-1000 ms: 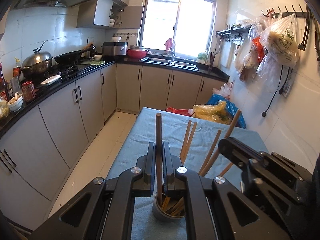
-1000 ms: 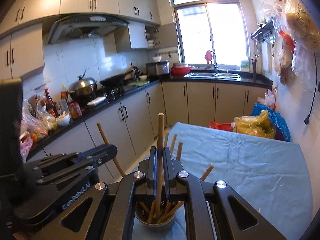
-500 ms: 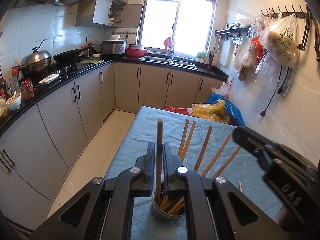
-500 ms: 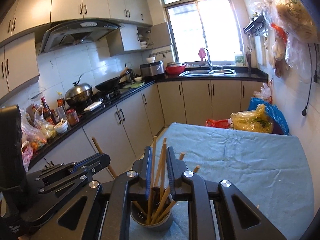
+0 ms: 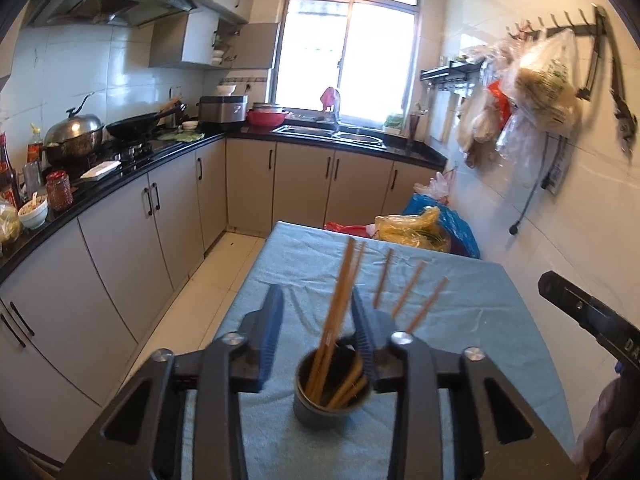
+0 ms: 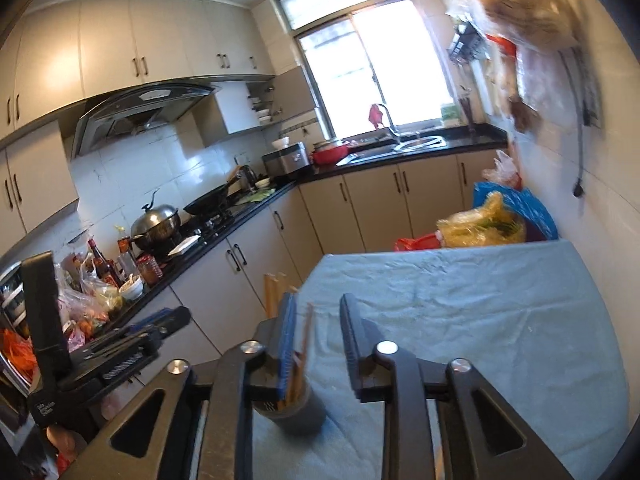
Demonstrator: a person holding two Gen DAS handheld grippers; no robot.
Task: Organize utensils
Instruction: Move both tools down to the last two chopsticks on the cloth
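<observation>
A dark metal cup [image 5: 328,400] stands on the blue cloth and holds several wooden chopsticks [image 5: 340,300] that lean out to the right. My left gripper [image 5: 318,316] is open and empty, its jaws on either side of the chopsticks just above the cup. My right gripper [image 6: 318,320] is open and empty, up and to the right of the cup [image 6: 296,408]; its left finger partly hides the chopsticks [image 6: 300,352]. The right gripper's body shows at the right edge of the left wrist view [image 5: 592,320].
The table under the blue cloth [image 5: 460,320] ends at the left over the tiled floor [image 5: 224,272]. Bags [image 5: 416,228] lie beyond its far end. A counter with wok and pot [image 5: 76,140] runs along the left; bags hang on the right wall [image 5: 536,92].
Both grippers have opened and let go of their chopsticks, which now stand in the cup. The right gripper has pulled away up and to the right.
</observation>
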